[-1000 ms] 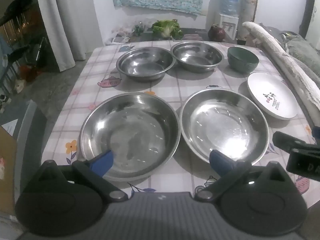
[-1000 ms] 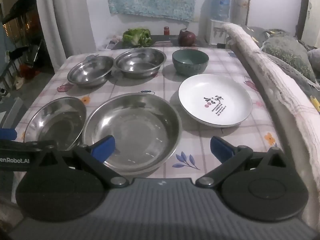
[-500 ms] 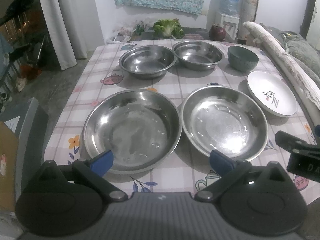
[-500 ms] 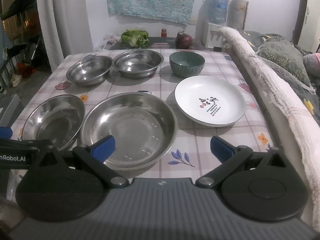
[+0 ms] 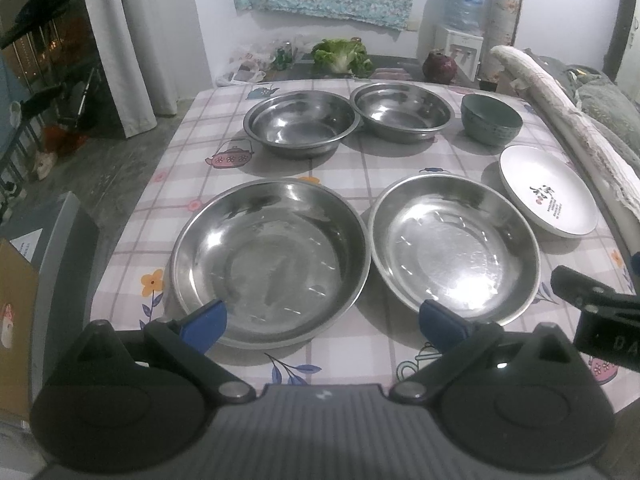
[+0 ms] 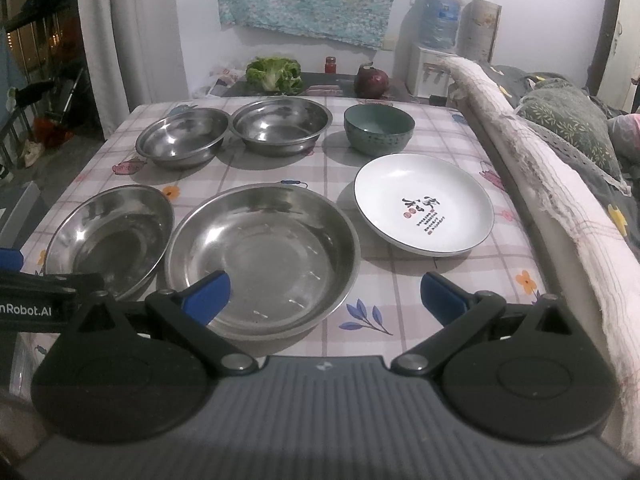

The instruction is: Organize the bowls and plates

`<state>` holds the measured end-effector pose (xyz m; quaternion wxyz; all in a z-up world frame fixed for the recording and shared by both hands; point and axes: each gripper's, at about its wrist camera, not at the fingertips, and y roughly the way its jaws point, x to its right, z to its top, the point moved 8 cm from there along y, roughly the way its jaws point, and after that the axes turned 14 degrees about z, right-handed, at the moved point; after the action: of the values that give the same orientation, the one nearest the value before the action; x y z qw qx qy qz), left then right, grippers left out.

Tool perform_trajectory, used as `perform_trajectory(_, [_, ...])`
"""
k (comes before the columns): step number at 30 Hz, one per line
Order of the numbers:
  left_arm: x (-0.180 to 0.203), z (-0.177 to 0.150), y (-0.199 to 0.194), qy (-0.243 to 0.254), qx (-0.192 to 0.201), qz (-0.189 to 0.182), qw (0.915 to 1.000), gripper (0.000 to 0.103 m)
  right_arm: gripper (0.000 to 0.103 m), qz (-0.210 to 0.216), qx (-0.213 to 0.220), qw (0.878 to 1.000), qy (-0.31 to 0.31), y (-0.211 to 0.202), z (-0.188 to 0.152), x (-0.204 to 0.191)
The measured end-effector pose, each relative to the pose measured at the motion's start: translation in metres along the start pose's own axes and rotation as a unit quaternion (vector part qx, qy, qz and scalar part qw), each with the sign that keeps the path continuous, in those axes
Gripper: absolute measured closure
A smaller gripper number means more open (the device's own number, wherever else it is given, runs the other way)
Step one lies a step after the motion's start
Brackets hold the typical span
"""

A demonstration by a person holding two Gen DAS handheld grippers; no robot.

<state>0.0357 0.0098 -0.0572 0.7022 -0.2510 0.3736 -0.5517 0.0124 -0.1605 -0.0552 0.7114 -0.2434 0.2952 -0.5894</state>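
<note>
Left tongs [image 5: 322, 322] and right tongs [image 6: 325, 294] both spread, empty, over near tabletop [image 6: 400, 300] edge. Two wide shiny steel pans [image 5: 270, 260] [image 5: 454, 248] and a white glazed plate [image 6: 424, 202] nearest; two steel bowls [image 6: 182, 136] [image 6: 282, 124] and a green ceramic bowl [image 6: 378, 128] along far edge.

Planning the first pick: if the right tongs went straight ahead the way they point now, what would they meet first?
Probably the rim of the steel dish nearest them: the open right tongs are aimed across its right part, with the white plate off to the right. Their height above the table is unclear.
</note>
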Motion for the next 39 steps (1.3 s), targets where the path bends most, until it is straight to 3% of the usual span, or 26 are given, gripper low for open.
perform_trajectory(39, [-0.0004, -0.0013, 0.0076, 0.005, -0.009, 0.007, 0.9999, 0.0, 0.001, 0.01, -0.005, 1.0, 0.016, 0.0086, -0.0011, -0.0015])
